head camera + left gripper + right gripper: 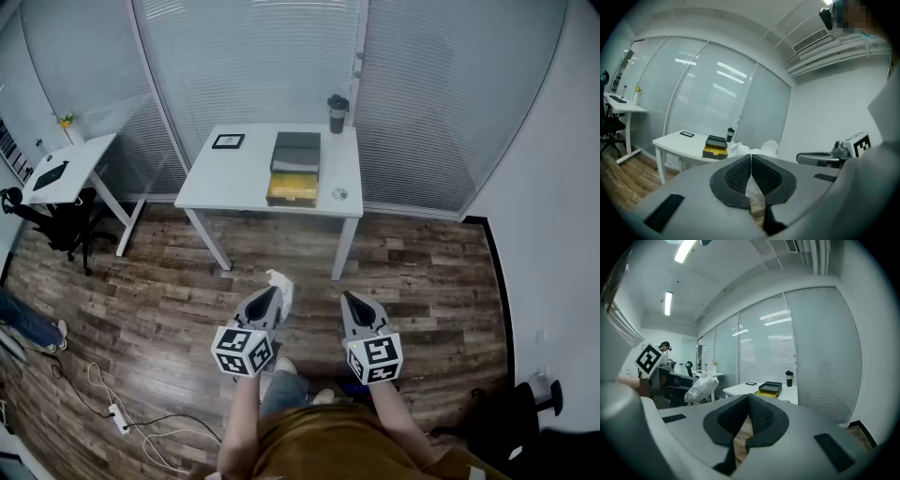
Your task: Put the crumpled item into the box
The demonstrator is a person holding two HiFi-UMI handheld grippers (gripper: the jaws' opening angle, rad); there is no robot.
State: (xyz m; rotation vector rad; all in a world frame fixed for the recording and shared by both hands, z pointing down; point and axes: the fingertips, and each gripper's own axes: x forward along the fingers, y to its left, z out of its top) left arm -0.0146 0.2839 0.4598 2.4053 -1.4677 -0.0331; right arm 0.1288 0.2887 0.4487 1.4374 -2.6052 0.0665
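A white crumpled item (279,281) sticks out past the tips of my left gripper (274,294), which is shut on it above the wooden floor. In the left gripper view, the crumpled item (769,146) bulges above the closed jaws of the left gripper (751,157). My right gripper (348,300) hangs beside it, shut and empty; the right gripper (749,400) shows nothing between its pads. The box (294,170), black with a yellow part, lies on the white table (234,187) ahead. I also see the box (715,146) in the left gripper view and the box (769,389) in the right one.
On the table stand a dark tumbler (337,112), a small black frame (228,142) and a small round object (339,194). A second white desk (80,159) and an office chair (56,223) are at the left. Cables and a power strip (117,417) lie on the floor.
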